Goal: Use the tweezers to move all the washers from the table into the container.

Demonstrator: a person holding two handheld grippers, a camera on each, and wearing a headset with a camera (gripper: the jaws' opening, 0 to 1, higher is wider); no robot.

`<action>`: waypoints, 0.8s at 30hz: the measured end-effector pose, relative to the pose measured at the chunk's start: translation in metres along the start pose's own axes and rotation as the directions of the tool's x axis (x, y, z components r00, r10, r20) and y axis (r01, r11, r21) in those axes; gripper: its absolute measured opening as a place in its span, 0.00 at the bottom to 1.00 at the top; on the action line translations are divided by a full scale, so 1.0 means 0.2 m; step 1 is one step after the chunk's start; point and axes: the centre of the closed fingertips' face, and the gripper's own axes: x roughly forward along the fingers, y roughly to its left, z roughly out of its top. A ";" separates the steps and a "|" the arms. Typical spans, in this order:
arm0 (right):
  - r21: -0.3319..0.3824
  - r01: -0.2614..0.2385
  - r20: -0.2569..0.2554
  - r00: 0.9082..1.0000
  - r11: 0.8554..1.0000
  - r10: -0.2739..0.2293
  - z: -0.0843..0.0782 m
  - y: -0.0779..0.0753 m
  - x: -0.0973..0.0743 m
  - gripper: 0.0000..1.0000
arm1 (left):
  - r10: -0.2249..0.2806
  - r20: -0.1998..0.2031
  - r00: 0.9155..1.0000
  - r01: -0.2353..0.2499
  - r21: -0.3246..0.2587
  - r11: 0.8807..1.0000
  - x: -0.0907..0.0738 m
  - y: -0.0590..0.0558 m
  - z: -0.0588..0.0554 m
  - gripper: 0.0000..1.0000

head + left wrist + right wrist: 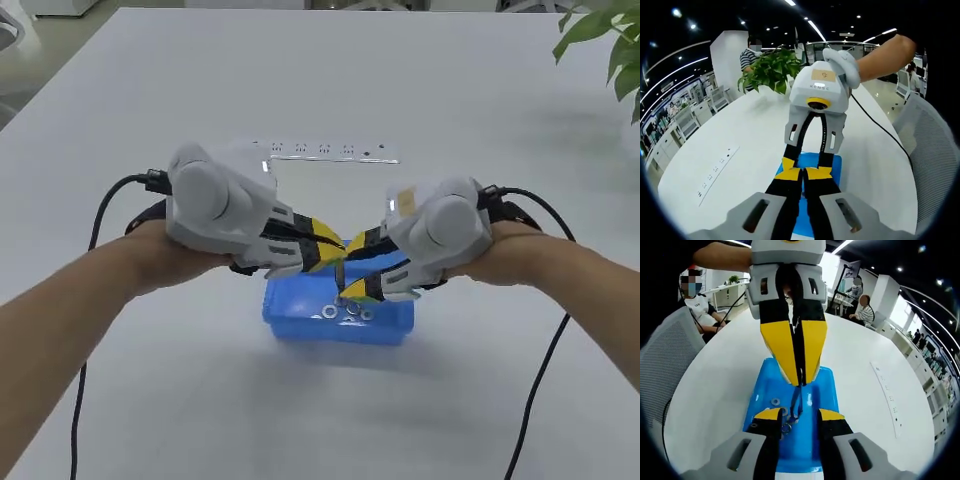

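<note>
Left gripper (pixel 800 380) clamps tweezers (pixel 796 405) | tips over container (pixel 826 390) | washers (pixel 775 401) inside

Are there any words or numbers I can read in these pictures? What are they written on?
No text here can be read for sure.
Right gripper, white housing: a tan sticker with a row of small letters under it, too blurred to read.
Power strip on the table: tiny marks, too small to read.
</note>
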 end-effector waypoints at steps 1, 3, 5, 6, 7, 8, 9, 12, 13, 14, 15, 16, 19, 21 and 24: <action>0.005 0.008 0.003 1.000 1.000 -0.008 0.00 0.00 -0.01 0.29 | 0.000 0.001 1.000 0.000 0.002 1.000 0.00 0.00 0.00 0.05; 0.028 0.018 0.004 1.000 0.999 -0.018 0.01 0.00 -0.03 0.31 | 0.001 0.001 1.000 -0.001 0.005 1.000 -0.01 0.00 0.01 0.05; 0.038 0.031 0.007 0.999 0.999 -0.031 0.01 0.01 -0.04 0.31 | 0.002 -0.001 1.000 -0.002 0.008 1.000 -0.01 0.00 0.01 0.05; 0.062 0.038 0.010 0.999 0.997 -0.038 0.01 0.01 -0.06 0.32 | 0.001 0.000 1.000 -0.001 0.009 1.000 -0.02 -0.01 0.02 0.05; 0.071 0.045 0.012 0.999 0.996 -0.046 0.02 0.01 -0.07 0.33 | 0.001 0.000 1.000 -0.001 0.009 1.000 -0.02 -0.01 0.02 0.05; 0.073 0.049 0.012 0.999 0.996 -0.050 0.02 0.02 -0.08 0.33 | 0.001 0.000 1.000 -0.001 0.011 1.000 -0.02 -0.01 0.02 0.05; 0.081 0.057 0.010 0.998 0.995 -0.058 0.01 0.02 -0.08 0.34 | 0.001 0.000 1.000 -0.001 0.011 1.000 -0.03 -0.01 0.03 0.05; 0.124 0.073 0.011 0.997 0.990 -0.075 0.01 0.03 -0.12 0.40 | 0.002 0.000 1.000 -0.002 0.011 1.000 -0.04 -0.01 0.04 0.05; 0.124 0.076 0.011 0.997 0.989 -0.078 0.01 0.03 -0.12 0.40 | 0.002 0.001 1.000 -0.002 0.011 1.000 -0.04 -0.01 0.04 0.05; 0.126 0.085 0.011 0.996 0.988 -0.087 0.01 0.04 -0.14 0.40 | 0.004 0.002 1.000 -0.004 0.011 1.000 -0.05 -0.01 0.04 0.05; 0.134 0.092 0.011 0.996 0.987 -0.094 0.01 0.04 -0.15 0.41 | 0.004 0.003 1.000 -0.004 0.009 1.000 -0.05 -0.01 0.05 0.05; 0.155 0.103 0.008 0.994 0.983 -0.106 0.01 0.04 -0.16 0.43 | 0.006 0.006 1.000 -0.006 0.008 1.000 -0.06 -0.01 0.05 0.05; 0.174 0.125 0.008 0.992 0.977 -0.128 0.00 0.06 -0.20 0.45 | 0.009 0.004 1.000 -0.009 0.007 1.000 -0.07 -0.02 0.06 0.05; 0.190 0.140 0.006 0.990 0.972 -0.144 0.00 0.07 -0.22 0.46 | 0.011 0.002 1.000 -0.011 0.009 1.000 -0.08 -0.03 0.07 0.05; 0.227 0.157 -0.003 0.987 0.961 -0.161 -0.01 0.09 -0.24 0.51 | 0.015 0.003 1.000 -0.015 0.010 1.000 -0.10 -0.03 0.08 0.05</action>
